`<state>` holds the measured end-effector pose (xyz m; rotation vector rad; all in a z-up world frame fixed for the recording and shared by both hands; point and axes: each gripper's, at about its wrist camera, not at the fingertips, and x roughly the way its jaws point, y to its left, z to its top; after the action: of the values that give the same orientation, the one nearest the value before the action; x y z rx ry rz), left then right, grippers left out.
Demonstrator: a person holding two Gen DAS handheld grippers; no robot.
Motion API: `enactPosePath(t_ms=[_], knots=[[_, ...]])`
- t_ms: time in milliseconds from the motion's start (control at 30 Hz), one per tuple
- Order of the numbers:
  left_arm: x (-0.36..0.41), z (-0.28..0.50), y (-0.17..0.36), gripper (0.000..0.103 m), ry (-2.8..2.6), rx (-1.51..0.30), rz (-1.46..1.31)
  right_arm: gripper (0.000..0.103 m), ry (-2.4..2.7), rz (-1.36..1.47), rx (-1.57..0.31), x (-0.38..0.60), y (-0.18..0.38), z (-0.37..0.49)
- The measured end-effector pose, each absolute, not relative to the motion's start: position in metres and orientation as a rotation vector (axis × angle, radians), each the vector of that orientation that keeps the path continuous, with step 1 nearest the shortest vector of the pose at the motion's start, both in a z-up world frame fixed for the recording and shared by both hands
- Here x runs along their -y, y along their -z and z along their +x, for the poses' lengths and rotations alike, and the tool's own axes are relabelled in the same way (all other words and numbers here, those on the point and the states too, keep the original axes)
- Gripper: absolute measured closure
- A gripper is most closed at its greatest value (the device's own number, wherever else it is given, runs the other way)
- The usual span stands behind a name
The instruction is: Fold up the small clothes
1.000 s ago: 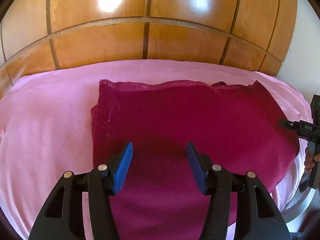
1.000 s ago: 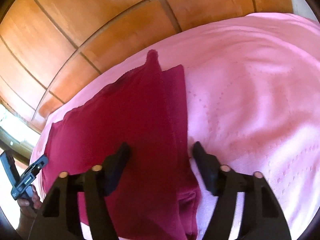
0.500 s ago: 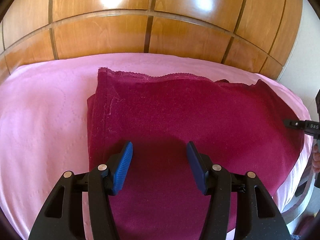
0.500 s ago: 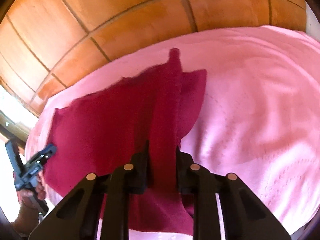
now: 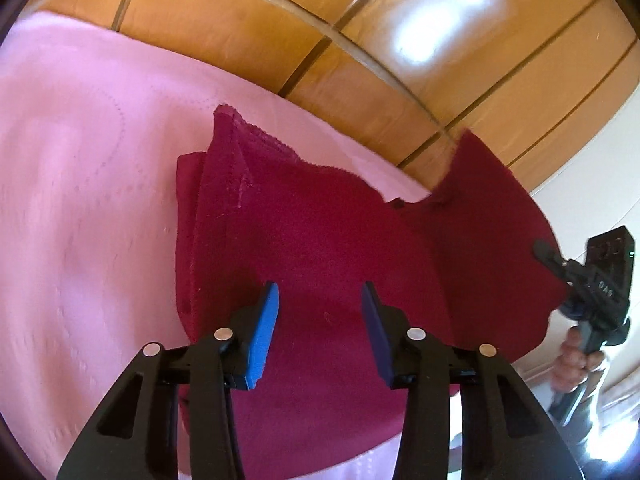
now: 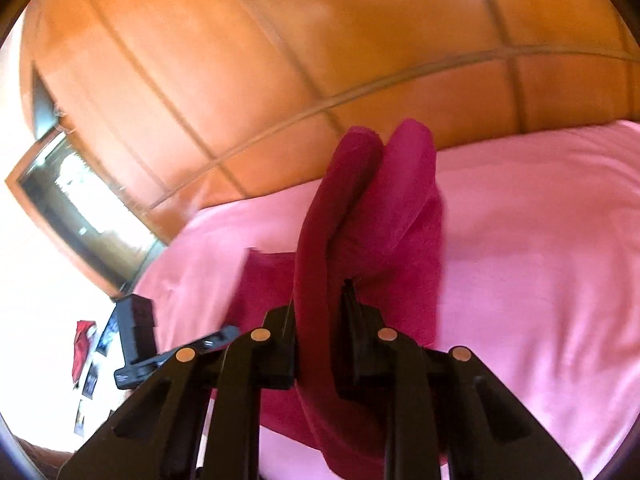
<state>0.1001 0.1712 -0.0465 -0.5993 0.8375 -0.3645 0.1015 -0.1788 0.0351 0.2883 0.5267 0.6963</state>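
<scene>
A crimson cloth [image 5: 312,240] is spread on the pink bed [image 5: 80,200]; its right corner is lifted by the right gripper [image 5: 560,268], while the left gripper [image 5: 320,320] is held apart above it, its jaws having just been closing.

Dark red garment [image 5: 320,240]: occupies the middle of the pink bedspread [image 5: 80,200], its right edge raised off the bed and standing as a fabric wall in the way of a level pass from that side. Left of the garment: broad bare bedspread, open to approach. Behind the garment: a narrow bedspread strip, then the wooden headboard [image 5: 400,60] closing off the far side.
</scene>
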Motion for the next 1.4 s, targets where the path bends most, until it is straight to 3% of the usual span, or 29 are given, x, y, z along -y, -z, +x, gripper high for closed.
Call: enactPosePath(t_ms=[333, 400, 467, 567, 600, 733, 767, 1133, 1200, 1233, 1267, 1333, 1400], knots=[[-0.206, 0.075, 0.046, 0.061, 0.443, -0.77, -0.786, 0.086, -0.805, 0.13, -0.599, 0.036, -0.004, 0.109], [-0.211, 0.072, 0.047, 0.057, 0.47, -0.761, -0.82, 0.086, -0.814, 0.085, -0.626, 0.014, 0.01, 0.109], [-0.214, 0.072, 0.048, 0.044, 0.502, -0.761, -0.869, 0.086, -0.799, 0.02, -0.625, 0.0, 0.021, 0.107], [-0.219, 0.073, 0.047, 0.037, 0.537, -0.761, -0.919, 0.085, -0.791, -0.06, -0.607, -0.012, 0.033, 0.1], [-0.218, 0.075, 0.047, 0.036, 0.544, -0.766, -0.927, 0.084, -0.793, -0.084, -0.592, -0.012, 0.035, 0.097], [-0.214, 0.086, 0.044, 0.031, 0.567, -0.802, -0.944, 0.055, -0.898, -0.067, -0.562, -0.001, 0.031, 0.087], [-0.212, 0.089, 0.044, 0.03, 0.565, -0.812, -0.94, 0.052, -0.947, -0.035, -0.564, 0.009, 0.028, 0.084], [-0.189, 0.121, 0.043, 0.028, 0.535, -0.952, -0.892, 0.046, -0.827, 0.16, -0.58, 0.126, 0.045, 0.078], [-0.182, 0.121, 0.042, 0.037, 0.505, -0.975, -0.843, 0.046, -0.81, 0.158, -0.59, 0.134, 0.053, 0.073], [-0.177, 0.124, 0.041, 0.05, 0.491, -0.986, -0.812, 0.046, -0.81, 0.155, -0.59, 0.134, 0.055, 0.072], [-0.172, 0.124, 0.038, 0.071, 0.466, -1.001, -0.75, 0.046, -0.81, 0.147, -0.586, 0.133, 0.057, 0.067], [-0.167, 0.122, 0.03, 0.081, 0.418, -1.002, -0.642, 0.044, -0.801, 0.118, -0.571, 0.125, 0.056, 0.063], [-0.17, 0.118, 0.019, 0.083, 0.399, -0.967, -0.596, 0.043, -0.81, 0.104, -0.565, 0.119, 0.056, 0.059]])
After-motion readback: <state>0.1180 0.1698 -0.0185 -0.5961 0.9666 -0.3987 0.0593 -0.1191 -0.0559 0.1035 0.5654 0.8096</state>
